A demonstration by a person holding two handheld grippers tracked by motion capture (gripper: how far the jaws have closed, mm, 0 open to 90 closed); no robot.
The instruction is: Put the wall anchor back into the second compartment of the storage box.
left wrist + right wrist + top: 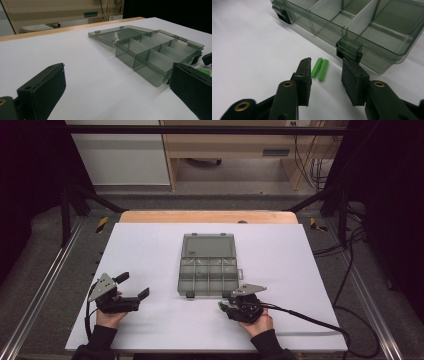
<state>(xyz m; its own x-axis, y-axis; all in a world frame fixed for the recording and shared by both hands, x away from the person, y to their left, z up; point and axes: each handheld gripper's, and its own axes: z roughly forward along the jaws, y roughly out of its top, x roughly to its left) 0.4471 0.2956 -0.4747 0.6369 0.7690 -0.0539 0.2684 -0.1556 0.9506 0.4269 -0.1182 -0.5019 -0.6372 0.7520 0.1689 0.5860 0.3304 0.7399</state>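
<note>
The left gripper (134, 286) rests near the tabletop's (150, 250) front left corner, jaws spread wide on nothing, with open white surface all around it. Mid-table lies the clear compartment box (207, 275), its lid (208, 245) folded flat toward the far edge. Just off the box's front right corner, the right gripper (325, 75) has its jaws spread either side of two green wall plugs (320, 68), which lie side by side, long axes running toward the box latch (349, 51). No writing is legible
</note>
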